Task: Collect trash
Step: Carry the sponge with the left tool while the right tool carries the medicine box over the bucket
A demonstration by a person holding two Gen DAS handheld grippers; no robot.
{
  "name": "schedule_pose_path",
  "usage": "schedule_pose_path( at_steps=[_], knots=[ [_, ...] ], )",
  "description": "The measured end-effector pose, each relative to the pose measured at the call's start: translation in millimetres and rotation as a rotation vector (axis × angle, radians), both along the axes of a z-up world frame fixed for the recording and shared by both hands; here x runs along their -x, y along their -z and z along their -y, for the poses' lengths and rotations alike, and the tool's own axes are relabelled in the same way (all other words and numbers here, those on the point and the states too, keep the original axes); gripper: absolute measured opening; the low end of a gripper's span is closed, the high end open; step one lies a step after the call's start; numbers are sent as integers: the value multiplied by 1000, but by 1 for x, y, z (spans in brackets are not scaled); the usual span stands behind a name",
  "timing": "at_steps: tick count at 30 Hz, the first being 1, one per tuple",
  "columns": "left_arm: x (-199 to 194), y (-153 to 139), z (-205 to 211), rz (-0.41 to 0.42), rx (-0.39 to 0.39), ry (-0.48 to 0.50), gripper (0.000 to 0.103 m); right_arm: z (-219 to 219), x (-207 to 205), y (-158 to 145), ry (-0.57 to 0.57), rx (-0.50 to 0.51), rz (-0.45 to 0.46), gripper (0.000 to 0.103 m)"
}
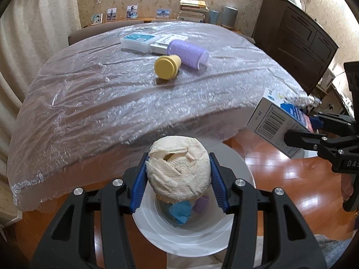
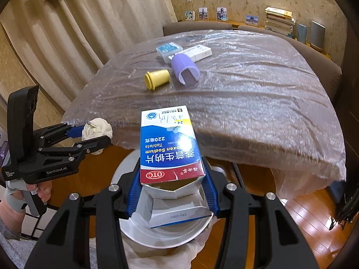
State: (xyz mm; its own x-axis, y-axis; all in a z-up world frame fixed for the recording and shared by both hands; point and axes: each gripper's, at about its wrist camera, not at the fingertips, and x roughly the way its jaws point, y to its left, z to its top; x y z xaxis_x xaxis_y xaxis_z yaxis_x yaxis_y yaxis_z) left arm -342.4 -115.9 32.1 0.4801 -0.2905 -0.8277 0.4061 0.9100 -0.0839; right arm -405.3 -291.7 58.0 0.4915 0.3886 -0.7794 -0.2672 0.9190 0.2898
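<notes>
My left gripper (image 1: 178,179) is shut on a crumpled ball of cream tissue paper (image 1: 178,168), held above a white bin (image 1: 186,235). Down in the bin lie a blue scrap (image 1: 180,211) and a purple piece (image 1: 202,204). My right gripper (image 2: 171,192) is shut on a blue and white medicine box (image 2: 169,143) with its end flap open, above the same white bin (image 2: 157,233). On the table lie a yellow cap (image 1: 167,66), a purple roller (image 1: 189,52) and flat packets (image 1: 138,41). In the right wrist view, the left gripper (image 2: 94,137) appears at the left with the tissue ball (image 2: 97,126).
The table (image 1: 112,94) is draped in clear plastic sheet that hangs over its near edge. A dark cabinet (image 1: 298,42) stands at the right. Books (image 1: 193,9), photo frames (image 1: 112,14) and grey containers (image 1: 230,15) line the far wall. A person's hand (image 2: 42,190) holds the left gripper's handle.
</notes>
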Motion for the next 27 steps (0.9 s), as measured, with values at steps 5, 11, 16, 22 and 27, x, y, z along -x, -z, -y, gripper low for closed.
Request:
schedule_pose_path(
  at_steps=[5,11,16,22,27],
  knots=[
    [4,7,4,-13,-20,6,52,-2,4,7,-3,11,-20,48],
    [6,17,8,-21,-55,11,52,-3,7,16,-16,23,-46,48],
    [8,24,11,-27,-81,14,52,-8,9,25,-31,43,-59,48],
    [10,36,13,-47,-103,23,52,-12,11,33,-44,50,-77,48],
    [12,46,13,-68,-120,27,52,-16,11,41,-60,60,-93,48]
  ],
)
